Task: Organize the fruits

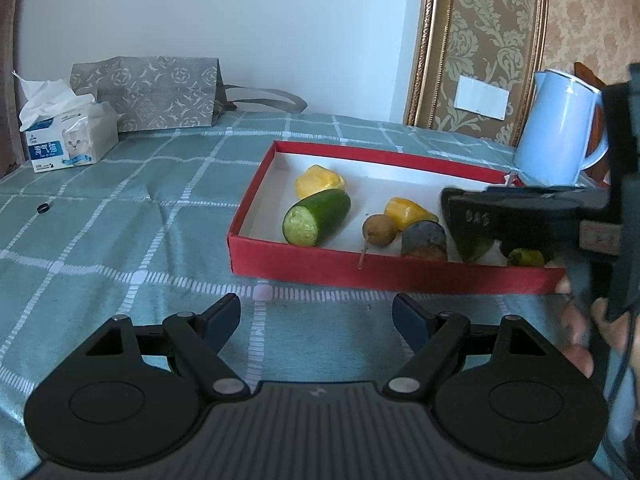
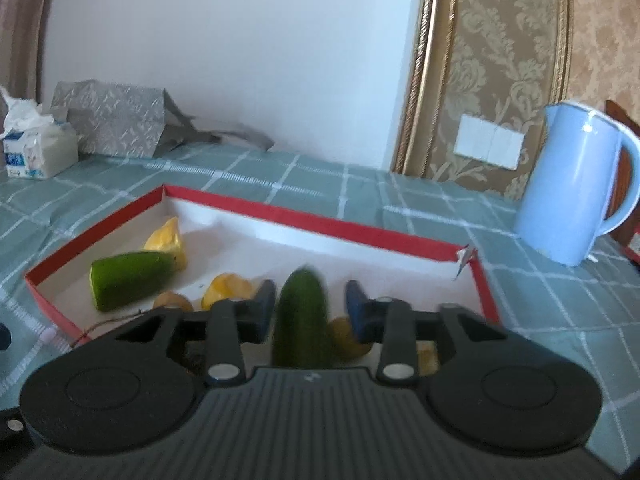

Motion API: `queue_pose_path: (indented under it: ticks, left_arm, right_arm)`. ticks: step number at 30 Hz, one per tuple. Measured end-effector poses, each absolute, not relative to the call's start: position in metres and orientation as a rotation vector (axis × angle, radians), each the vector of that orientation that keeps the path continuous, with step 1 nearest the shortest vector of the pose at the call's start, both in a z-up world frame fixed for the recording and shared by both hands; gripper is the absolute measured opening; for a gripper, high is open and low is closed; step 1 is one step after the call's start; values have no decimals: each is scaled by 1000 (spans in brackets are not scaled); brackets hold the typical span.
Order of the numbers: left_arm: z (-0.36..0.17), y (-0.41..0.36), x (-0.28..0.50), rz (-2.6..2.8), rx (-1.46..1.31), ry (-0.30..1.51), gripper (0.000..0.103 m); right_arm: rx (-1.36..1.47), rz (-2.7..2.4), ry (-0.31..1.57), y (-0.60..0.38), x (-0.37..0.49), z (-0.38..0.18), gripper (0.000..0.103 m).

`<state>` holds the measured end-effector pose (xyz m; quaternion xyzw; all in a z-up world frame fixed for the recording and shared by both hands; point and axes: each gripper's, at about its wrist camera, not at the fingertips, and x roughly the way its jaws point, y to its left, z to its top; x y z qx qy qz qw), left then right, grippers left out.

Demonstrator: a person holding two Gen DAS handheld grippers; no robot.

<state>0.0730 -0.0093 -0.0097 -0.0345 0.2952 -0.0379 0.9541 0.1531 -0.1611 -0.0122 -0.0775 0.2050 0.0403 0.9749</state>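
A red box [image 1: 320,266] with a white floor lies on the checked cloth; it also shows in the right wrist view [image 2: 320,222]. In it lie a cut cucumber piece [image 1: 317,217], two yellow pieces [image 1: 319,181] [image 1: 408,212], a small brown fruit [image 1: 379,230] and a dark piece [image 1: 424,240]. My left gripper [image 1: 316,316] is open and empty above the cloth in front of the box. My right gripper [image 2: 310,304] hangs over the box's right part with its fingers apart around a second cucumber piece [image 2: 303,320], blurred; there is a gap on each side of it.
A blue jug [image 1: 558,128] stands behind the box's right end. A tissue pack [image 1: 68,140] and a grey paper bag [image 1: 152,92] stand at the back left. A small black ring [image 1: 43,208] lies on the cloth at left. A wall runs behind the table.
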Motion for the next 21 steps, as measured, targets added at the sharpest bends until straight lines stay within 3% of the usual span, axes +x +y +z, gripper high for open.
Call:
queue_pose_path:
  ticks: [5,11,13,21]
  left_arm:
    - [-10,-10,74,-55,-55,598,83]
    - [-9,-13,71,-29,-20,578,83]
    - [-9,-14,71,-25,-9,577,83]
    - [-10,-17,66,-14,-14,580,83]
  right_arm:
    - [-124,47,371,-169,141,-5,75]
    - [-63,35,334,-181,106,5,99]
    - [-33,35,324,-184,91,7,103]
    - [59,11,326,-200,40,-4,103]
